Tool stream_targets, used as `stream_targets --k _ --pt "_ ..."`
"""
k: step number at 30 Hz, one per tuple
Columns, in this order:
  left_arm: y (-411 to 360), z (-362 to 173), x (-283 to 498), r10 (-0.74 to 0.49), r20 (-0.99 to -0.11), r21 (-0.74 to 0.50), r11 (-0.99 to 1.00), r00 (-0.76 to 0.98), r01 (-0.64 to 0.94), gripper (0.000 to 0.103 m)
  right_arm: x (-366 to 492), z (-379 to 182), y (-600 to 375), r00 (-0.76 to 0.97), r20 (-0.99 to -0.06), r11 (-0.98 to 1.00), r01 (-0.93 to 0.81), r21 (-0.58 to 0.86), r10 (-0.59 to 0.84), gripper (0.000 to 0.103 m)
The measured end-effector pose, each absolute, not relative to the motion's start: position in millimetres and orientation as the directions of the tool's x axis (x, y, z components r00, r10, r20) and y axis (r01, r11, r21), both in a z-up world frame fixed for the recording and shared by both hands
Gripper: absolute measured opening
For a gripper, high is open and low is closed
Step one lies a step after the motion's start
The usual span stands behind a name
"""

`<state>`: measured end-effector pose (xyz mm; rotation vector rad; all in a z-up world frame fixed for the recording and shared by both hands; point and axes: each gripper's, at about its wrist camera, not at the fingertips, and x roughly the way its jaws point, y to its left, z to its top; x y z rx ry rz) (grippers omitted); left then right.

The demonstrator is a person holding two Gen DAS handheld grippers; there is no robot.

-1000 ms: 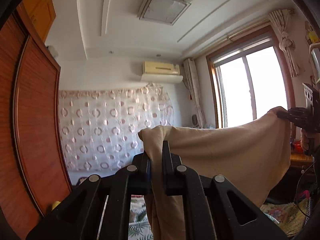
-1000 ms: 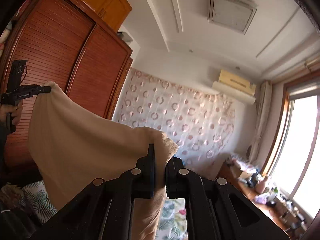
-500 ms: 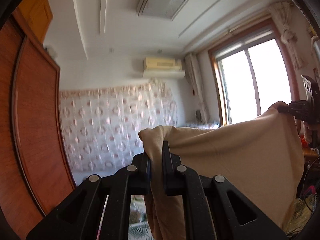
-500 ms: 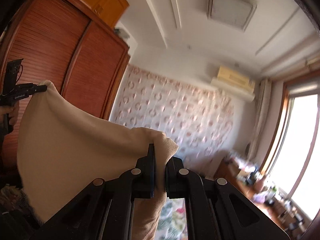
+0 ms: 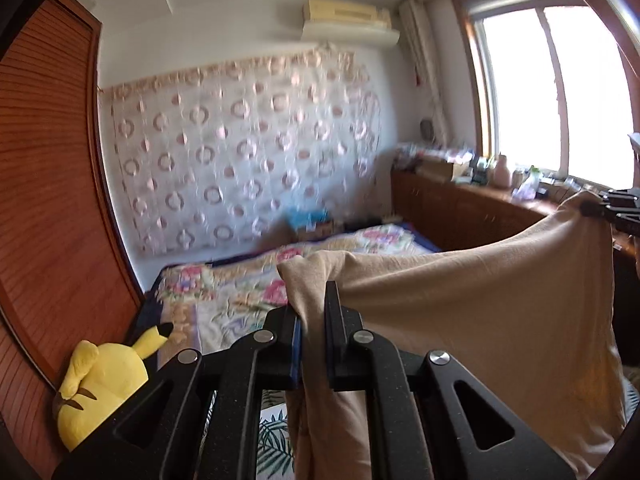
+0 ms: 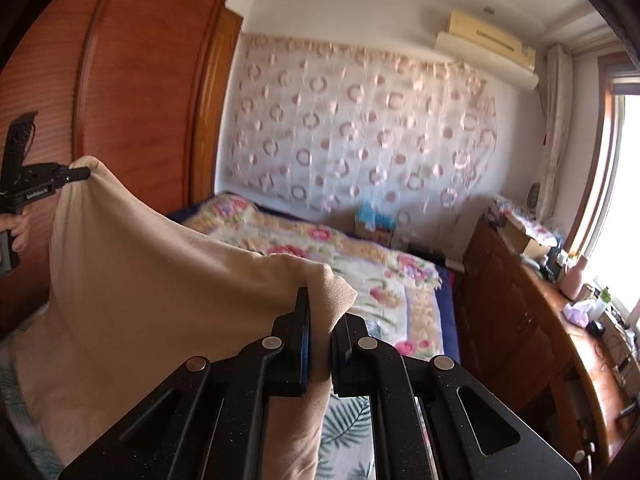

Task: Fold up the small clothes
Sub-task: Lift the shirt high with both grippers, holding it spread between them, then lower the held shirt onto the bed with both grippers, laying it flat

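The room behind was mostly taken up by a bed (image 5: 248, 292) under a flowered quilt (image 6: 360, 276), with a tall reddish-brown wardrobe (image 6: 132, 92) to its left and a long wooden sideboard (image 6: 516, 312) under the bright window (image 5: 560, 80) to its right. A sheer curtain with ring patterns (image 5: 248, 148) covered the far wall, and an air conditioner (image 6: 488, 44) sat above it. In front of all this hung the beige garment (image 5: 472, 304), stretched in the air above the bed between the two tools, its top edge sagging in a shallow curve and its lower part hanging loose. The left gripper (image 5: 312, 320) was clamped nearly closed on one top corner, the cloth bunched between its pads and trailing down between the black arms. The right gripper (image 6: 320, 328) was likewise pinched almost fully together on the opposite corner, a fold of fabric poking out above its tips. Each tool also appeared at the far edge of the other's view, gripping its corner. Against the wardrobe lay a yellow plush toy (image 5: 100, 384). On the sideboard stood a pink bottle (image 6: 574, 278) among small clutter too blurred to tell apart. A hand (image 6: 18, 232) showed at the left edge of the right wrist view, around the left tool's handle.
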<state>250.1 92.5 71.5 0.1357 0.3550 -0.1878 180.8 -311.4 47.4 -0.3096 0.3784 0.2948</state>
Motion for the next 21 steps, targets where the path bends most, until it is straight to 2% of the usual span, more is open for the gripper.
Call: stream_targets --k 4,8,10,19,21 --pt "84 45 297 -0.135 -0.427 0.111 0.973 0.894 0.200 0.010 247 28 -299 0.863 -0.463 0.912 -0.339 -0.231 0.203 0.007" --pt "77 19 332 -0.119 -0.485 0.124 0.971 0.866 0.203 0.010 313 60 -274 0.835 -0.523 0.912 -0.334 -0.239 0.169 0.007" --pt "72 8 348 -0.113 -0.508 0.129 0.970 0.854 0.206 0.010 341 59 -266 0.820 -0.552 0.915 -0.328 -0.234 0.152 0.007" --pt "58 -41 396 -0.090 -0.613 0.156 0.960 0.785 0.232 0.012 421 49 -242 0.731 -0.676 0.928 -0.307 -0.210 0.089 0.008" --pt "59 -51 398 -0.095 -0.645 0.145 0.959 0.758 0.244 0.016 427 43 -237 0.715 -0.695 0.928 -0.306 -0.214 0.075 0.007"
